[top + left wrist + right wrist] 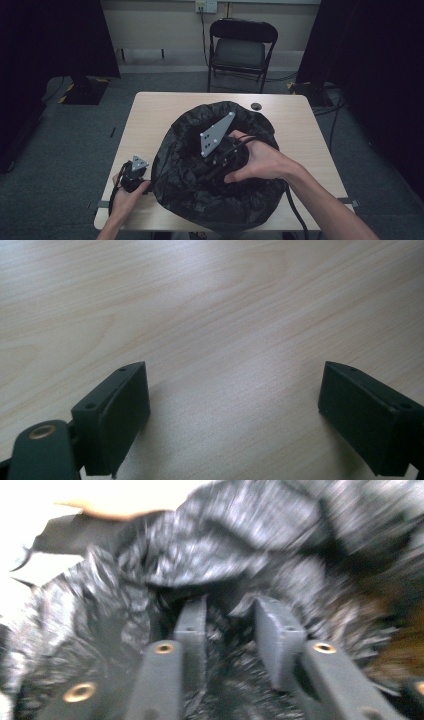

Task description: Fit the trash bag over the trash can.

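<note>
A crumpled black plastic bag lies bunched open on the light wooden table, covering its middle and front. My right gripper reaches down into the bag's hollow, its grey three-cornered plate pointing up. In the blurred right gripper view its jaws stand partly closed with folds of the bag around and between them; whether the pads press on the plastic I cannot tell. My left gripper rests at the table's front left, beside the bag, its jaws wide open over bare wood.
A black folding chair stands behind the table. A small dark round cap sits in the tabletop near the far edge. Dark curtains hang at both sides, and cables lie on the floor at the right.
</note>
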The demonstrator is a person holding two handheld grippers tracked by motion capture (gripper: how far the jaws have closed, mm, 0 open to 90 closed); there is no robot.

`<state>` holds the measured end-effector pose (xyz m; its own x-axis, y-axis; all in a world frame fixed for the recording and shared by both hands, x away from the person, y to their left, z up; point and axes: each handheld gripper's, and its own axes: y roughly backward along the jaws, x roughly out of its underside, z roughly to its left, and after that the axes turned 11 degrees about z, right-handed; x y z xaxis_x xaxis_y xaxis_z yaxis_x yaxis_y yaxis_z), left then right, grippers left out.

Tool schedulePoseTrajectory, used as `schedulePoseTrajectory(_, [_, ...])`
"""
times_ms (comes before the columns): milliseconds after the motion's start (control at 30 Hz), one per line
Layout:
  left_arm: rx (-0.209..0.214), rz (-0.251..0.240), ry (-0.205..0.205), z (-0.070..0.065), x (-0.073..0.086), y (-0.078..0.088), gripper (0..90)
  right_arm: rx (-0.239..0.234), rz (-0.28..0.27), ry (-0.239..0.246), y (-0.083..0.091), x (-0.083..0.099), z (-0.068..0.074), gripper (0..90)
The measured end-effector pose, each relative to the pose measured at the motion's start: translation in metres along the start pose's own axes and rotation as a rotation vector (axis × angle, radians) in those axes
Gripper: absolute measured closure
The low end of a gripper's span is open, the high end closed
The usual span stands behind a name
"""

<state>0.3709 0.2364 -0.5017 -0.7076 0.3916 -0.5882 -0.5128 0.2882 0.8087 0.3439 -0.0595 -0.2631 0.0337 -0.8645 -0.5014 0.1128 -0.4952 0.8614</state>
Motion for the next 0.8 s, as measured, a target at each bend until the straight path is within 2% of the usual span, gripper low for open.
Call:
schedulePoseTrajectory(100, [0.0,0.0,0.0,0.0,0.0,0.0,12.5,-0.048,0.06,-0.018,-0.011,0.001,0.001,58.7])
schedulePoseTrajectory(167, [0.0,0.0,0.0,0.0,0.0,0.0,12.5,-0.045,0.09,-0.039,-0.015,0.002,0.001,56.8])
schedulePoseTrajectory(333, [0.0,-0.007,0.007,0.0,0.0,-0.001,12.4,-0.05,0.195,-0.038,-0.031,0.008,0.003,52.9])
schedulePoseTrajectory(433, [-0.002,-0.004,0.003,0.002,-0.001,-0.001,12.3,-0.071,0.225,-0.038,-0.035,0.008,0.003,50.5])
schedulePoseTrajectory(633, [-0.003,0.0,-0.001,0.002,-0.001,-0.001,12.3,-0.024,0.335,-0.065,-0.047,0.01,-0.002,43.1])
schedulePoseTrajectory(800, [-0.003,0.003,-0.006,0.003,-0.002,-0.002,12.2,0.025,0.338,-0.078,-0.051,0.01,-0.007,36.2])
